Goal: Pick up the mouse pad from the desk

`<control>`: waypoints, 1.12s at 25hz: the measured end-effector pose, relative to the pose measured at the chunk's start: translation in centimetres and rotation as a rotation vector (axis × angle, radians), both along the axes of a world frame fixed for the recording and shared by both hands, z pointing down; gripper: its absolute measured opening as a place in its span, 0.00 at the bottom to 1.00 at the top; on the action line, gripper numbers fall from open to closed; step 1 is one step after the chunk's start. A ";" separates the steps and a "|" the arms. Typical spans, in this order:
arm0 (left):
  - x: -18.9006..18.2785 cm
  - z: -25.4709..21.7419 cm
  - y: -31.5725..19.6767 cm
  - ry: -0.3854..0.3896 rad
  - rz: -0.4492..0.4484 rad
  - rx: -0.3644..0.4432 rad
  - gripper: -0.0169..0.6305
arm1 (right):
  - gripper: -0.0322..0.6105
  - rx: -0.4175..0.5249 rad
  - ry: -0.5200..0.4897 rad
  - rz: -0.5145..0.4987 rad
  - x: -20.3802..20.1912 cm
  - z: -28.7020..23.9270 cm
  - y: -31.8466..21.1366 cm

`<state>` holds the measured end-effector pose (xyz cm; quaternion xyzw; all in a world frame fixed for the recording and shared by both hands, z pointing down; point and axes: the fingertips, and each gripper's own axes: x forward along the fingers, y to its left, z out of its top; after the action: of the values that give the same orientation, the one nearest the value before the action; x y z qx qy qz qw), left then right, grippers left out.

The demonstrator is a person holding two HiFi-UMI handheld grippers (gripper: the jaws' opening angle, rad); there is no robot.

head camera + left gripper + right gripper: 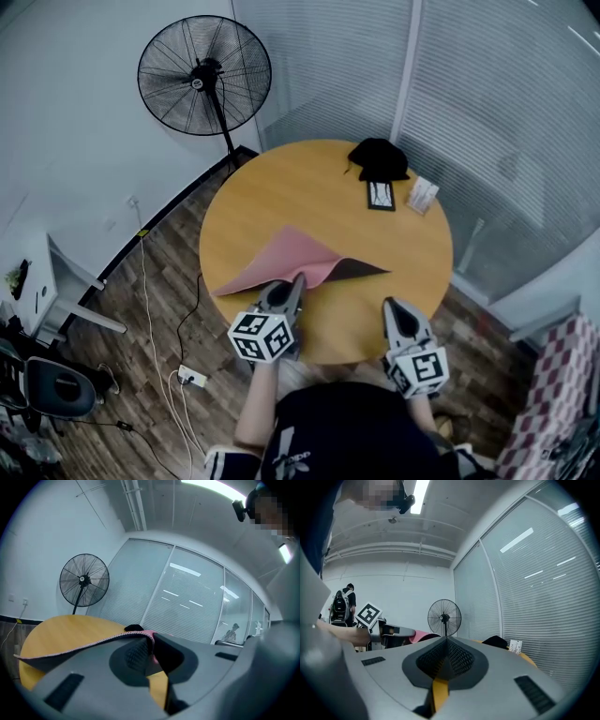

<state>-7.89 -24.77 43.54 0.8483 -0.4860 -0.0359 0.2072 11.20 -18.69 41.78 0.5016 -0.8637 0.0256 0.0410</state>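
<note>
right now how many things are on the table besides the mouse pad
3, all on the far side of the table: a black cloth bundle, a flat dark rectangle just in front of it, a small white packet beside that. The lifted mouse pad may hide more.

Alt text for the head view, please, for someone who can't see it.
The left gripper holds up one edge of a pink mouse pad over a round wooden table, its dark underside showing. The right gripper hovers shut and empty at the table's near edge.

left gripper (151, 645) jaws hide a corner of the mouse pad (286, 255).
</note>
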 end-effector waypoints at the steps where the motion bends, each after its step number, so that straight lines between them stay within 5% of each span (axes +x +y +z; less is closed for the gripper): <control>1: -0.1 -0.5 -0.3 0.000 -0.002 0.011 0.06 | 0.05 -0.001 -0.007 0.001 0.1 -0.2 -0.1; 17: -3.3 -9.0 -2.6 -0.014 -0.082 0.190 0.06 | 0.05 0.057 -0.043 0.013 1.2 -3.7 -1.8; 28: -6.3 -14.1 0.4 -0.039 -0.147 0.301 0.06 | 0.05 0.087 -0.047 0.017 1.2 -5.2 -2.0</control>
<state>-14.16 -24.37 29.44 0.8324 -0.5399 -0.1067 0.0652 12.40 -20.67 36.54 0.5094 -0.8605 0.0000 -0.0014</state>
